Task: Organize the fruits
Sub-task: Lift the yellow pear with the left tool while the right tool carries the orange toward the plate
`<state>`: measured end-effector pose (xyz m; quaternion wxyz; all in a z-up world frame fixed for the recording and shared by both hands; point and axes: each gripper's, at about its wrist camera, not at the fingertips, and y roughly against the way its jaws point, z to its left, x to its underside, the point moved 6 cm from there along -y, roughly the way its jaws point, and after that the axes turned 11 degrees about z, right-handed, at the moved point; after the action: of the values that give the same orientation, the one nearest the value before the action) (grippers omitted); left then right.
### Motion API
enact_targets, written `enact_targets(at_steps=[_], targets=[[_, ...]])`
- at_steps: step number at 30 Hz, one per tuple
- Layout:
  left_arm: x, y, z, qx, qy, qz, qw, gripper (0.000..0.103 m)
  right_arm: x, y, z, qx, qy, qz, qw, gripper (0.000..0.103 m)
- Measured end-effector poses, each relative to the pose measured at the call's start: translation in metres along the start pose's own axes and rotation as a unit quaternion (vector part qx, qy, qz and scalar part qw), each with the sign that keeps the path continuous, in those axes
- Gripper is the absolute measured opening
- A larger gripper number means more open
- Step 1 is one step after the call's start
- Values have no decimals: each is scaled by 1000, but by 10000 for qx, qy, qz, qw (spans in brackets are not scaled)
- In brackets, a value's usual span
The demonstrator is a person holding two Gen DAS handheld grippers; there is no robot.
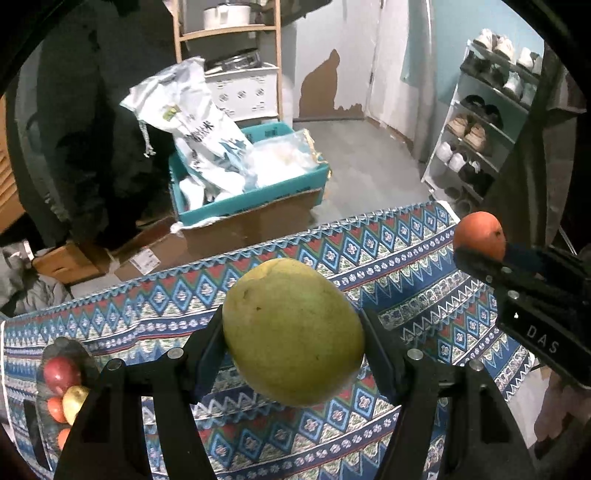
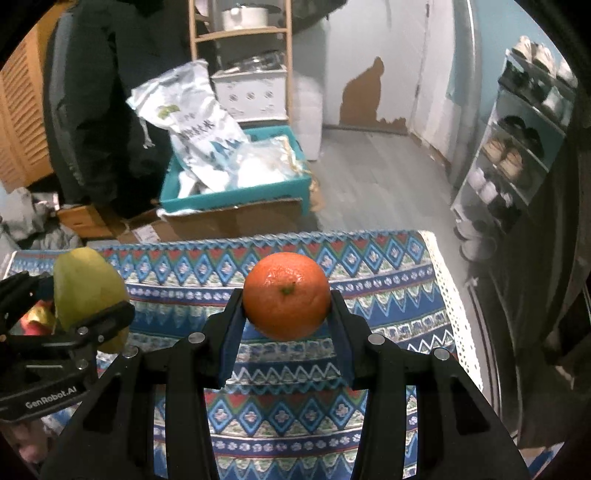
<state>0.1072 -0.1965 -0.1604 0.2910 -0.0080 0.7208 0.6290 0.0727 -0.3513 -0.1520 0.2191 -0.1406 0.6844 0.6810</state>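
Note:
My left gripper (image 1: 293, 332) is shut on a large green-yellow mango (image 1: 293, 332), held in the air above the patterned tablecloth (image 1: 369, 266). My right gripper (image 2: 287, 301) is shut on an orange (image 2: 287, 301), also lifted over the cloth. In the left wrist view the orange (image 1: 479, 234) and the right gripper show at the right edge. In the right wrist view the mango (image 2: 86, 288) and the left gripper show at the left edge. A clear plate (image 1: 70, 349) at the table's left holds a red apple (image 1: 61, 373), a yellow fruit (image 1: 75, 402) and other small fruits.
Beyond the table's far edge, a teal crate (image 1: 255, 199) with white bags sits on a cardboard box (image 1: 251, 225) on the floor. A wooden shelf (image 1: 229, 33) stands behind it, and a shoe rack (image 1: 480, 125) stands at the right. A dark coat (image 1: 85, 129) hangs at left.

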Motion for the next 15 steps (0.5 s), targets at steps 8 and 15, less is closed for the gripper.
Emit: enact_targets(at_steps=[8,15], targets=[[12,35,37,-56,178,-179,9997,70,-8,28,28,-203,219,-252,9992,43],[30,50,72,-187,353,-253,9989,70,-12,39,66,-422,503,-357,9972,43]])
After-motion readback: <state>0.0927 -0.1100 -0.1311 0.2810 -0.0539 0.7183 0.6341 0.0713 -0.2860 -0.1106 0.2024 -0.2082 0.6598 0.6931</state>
